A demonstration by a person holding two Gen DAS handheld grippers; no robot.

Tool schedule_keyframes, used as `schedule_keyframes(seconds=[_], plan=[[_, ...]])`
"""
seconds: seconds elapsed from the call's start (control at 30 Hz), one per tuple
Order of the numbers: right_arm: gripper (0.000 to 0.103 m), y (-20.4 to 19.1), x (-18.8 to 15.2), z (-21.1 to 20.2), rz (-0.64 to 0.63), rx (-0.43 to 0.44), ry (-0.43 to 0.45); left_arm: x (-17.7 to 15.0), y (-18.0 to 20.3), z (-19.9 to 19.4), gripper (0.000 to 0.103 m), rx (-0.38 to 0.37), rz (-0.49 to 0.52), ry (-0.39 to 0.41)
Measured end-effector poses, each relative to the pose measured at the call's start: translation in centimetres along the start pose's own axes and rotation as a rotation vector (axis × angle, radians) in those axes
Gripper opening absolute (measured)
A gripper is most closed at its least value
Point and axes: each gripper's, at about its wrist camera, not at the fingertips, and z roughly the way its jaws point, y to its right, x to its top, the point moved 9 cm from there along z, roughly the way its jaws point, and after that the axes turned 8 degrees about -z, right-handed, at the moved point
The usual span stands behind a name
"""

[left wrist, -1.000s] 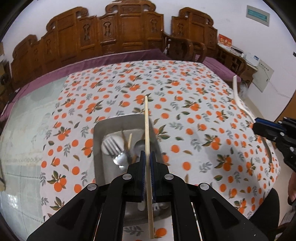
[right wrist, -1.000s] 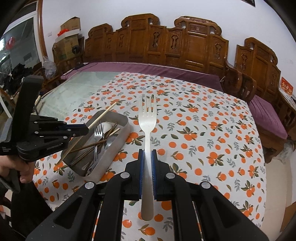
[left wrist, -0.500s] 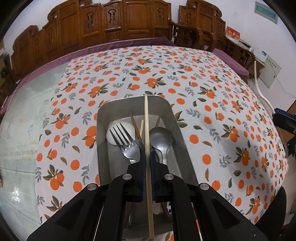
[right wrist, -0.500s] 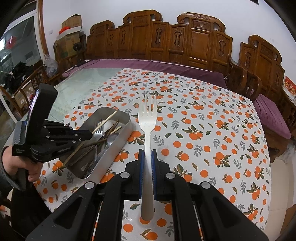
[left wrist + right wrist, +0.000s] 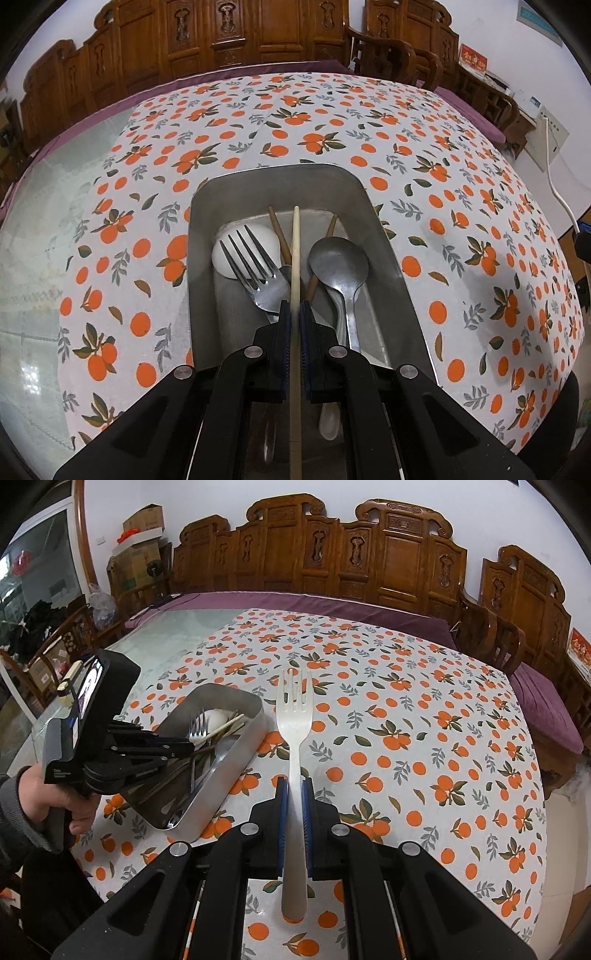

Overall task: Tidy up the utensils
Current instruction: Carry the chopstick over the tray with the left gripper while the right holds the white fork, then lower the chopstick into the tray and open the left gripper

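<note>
My left gripper (image 5: 294,308) is shut on a pale wooden chopstick (image 5: 295,254), which points forward over the metal tray (image 5: 384,236). Inside the tray lie a metal fork (image 5: 255,266), a metal spoon (image 5: 339,264), brown chopsticks (image 5: 279,232) and a white spoon (image 5: 231,254). In the right wrist view my right gripper (image 5: 294,786) is shut on a white plastic fork (image 5: 294,716), held above the tablecloth to the right of the tray (image 5: 236,753). There the left gripper (image 5: 186,746) hangs low over the tray with the chopstick (image 5: 226,726).
The tray sits near the front left of an orange-print tablecloth (image 5: 424,716) on a glass-topped table (image 5: 173,627). Carved wooden chairs (image 5: 388,561) line the far side. A person's hand (image 5: 44,797) holds the left gripper. A white cable (image 5: 554,177) hangs at the right.
The left gripper has sunk toward the tray with the chopstick, so the tray looks larger and closer. The right gripper with the white fork has barely moved.
</note>
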Motion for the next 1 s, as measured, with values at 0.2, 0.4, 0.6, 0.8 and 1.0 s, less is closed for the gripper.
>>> schedule_keyframes(seconds=[0.2, 0.4, 0.6, 0.8, 1.0], plan=[[0.009, -0.8, 0.4, 0.5, 0.0, 0.019, 0.001, 0.4, -1.4, -1.4, 0.009, 0.003, -0.034, 0.021], [0.009, -2.3, 1.6, 1.4, -0.007, 0.048, 0.004, 1.2, -2.8, -4.3, 0.025, 0.01, -0.054, 0.086], [0.009, -4.4, 2.4, 2.8, -0.021, 0.08, 0.002, 1.5, -4.4, -6.5, 0.046, 0.011, -0.086, 0.138], [0.009, -6.5, 3.1, 4.4, -0.027, 0.114, -0.008, 1.4, -5.8, -7.8, 0.07, 0.019, -0.109, 0.163], [0.009, -8.6, 3.9, 6.2, -0.021, 0.15, -0.016, 1.3, -7.2, -9.0, 0.084, 0.025, -0.13, 0.192]])
